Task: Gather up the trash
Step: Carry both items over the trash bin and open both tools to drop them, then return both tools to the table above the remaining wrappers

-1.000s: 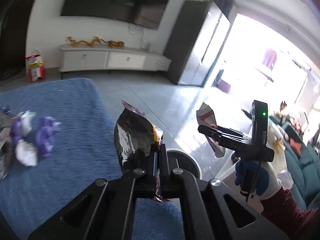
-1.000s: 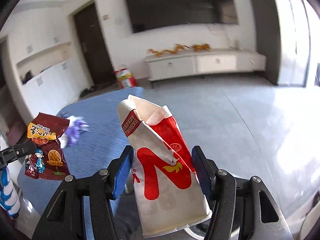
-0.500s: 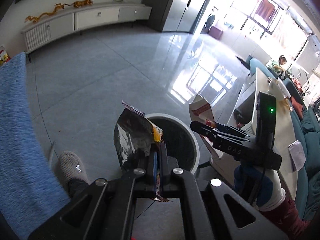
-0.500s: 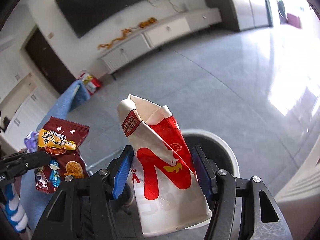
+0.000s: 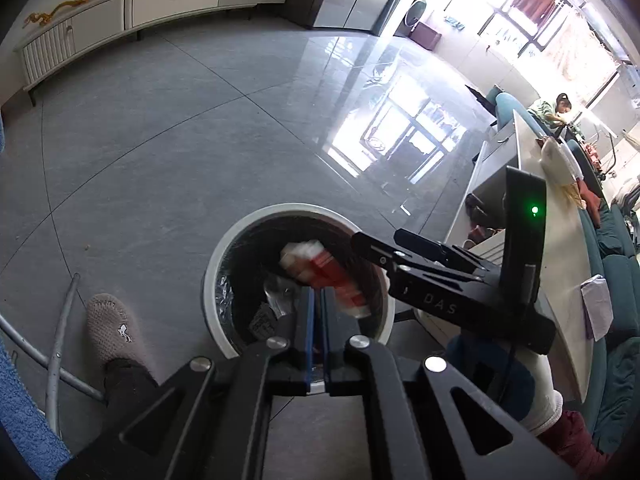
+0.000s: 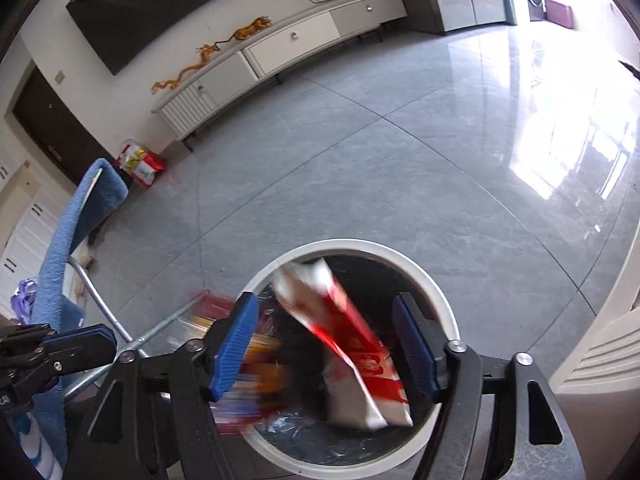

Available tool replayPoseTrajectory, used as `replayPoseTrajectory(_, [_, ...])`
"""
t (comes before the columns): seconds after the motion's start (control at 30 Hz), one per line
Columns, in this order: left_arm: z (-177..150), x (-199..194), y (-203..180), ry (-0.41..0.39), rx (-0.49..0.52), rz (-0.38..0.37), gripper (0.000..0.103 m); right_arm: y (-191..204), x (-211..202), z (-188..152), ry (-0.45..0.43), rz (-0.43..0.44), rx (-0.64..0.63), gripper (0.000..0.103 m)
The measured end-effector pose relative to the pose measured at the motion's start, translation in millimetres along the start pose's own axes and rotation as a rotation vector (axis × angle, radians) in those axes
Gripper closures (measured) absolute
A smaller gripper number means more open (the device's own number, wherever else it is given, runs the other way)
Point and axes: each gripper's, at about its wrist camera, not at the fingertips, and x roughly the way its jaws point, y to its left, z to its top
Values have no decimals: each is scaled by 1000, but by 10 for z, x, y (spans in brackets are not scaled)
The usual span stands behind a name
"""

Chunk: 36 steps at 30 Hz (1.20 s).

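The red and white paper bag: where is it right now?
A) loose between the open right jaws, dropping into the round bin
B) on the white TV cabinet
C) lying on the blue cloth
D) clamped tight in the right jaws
A: the red and white paper bag is blurred, untouched by the wide-open jaws of the right gripper, above the white-rimmed bin.

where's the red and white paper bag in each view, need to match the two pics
Left wrist view: the red and white paper bag is low and centre, blurred, inside the trash bin, just past the near-closed left gripper.
Right wrist view: it is low and centre, blurred, between the spread fingers of the right gripper, over the bin's mouth.
Shared landmark: the white-rimmed trash bin.
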Motion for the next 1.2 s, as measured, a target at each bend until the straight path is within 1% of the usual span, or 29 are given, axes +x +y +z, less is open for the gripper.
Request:
replayPoseTrajectory(0.13, [-2,-108,36,-19,-19,-7,99,-73,-115,-31,-17,-21,12,30])
replayPoseTrajectory(0.3, [-22,-397,85,-86,-27,20,98,-40,-376,-5,-69,-36,14,30])
replayPoseTrajectory(0.37, [-53,-556,72,-117,-25,35,89,7,-519,15,-98,-36,9,30])
replayPoseTrajectory(0.43, [-84,-754,41,-167,-25,62,52,84,-693,37,-135,-36,-2,29])
replayPoseTrajectory(0.47, [-106,-854,31,-196,-25,74,48,127,-764,49,-150,-36,-9,29])
replayPoseTrajectory(0.57, [-180,-1175,15,-262,-17,94,48,301,-1022,83,-200,-33,-39,28])
replayPoseTrajectory(0.7, [-328,-1608,48,-347,-21,135,48,594,-1359,117,-259,-5,-90,28])
replayPoseTrajectory(0.9, [-651,-2318,176,-472,-47,239,48,1133,-1862,118,-351,57,-185,28])
replayPoseTrajectory(1.07, [-1076,-2893,340,-583,-52,349,48,1613,-2254,85,-411,106,-279,28])
replayPoseTrajectory(1.2, [-1450,-3235,522,-639,-91,376,48,2024,-2504,12,-445,140,-363,27])
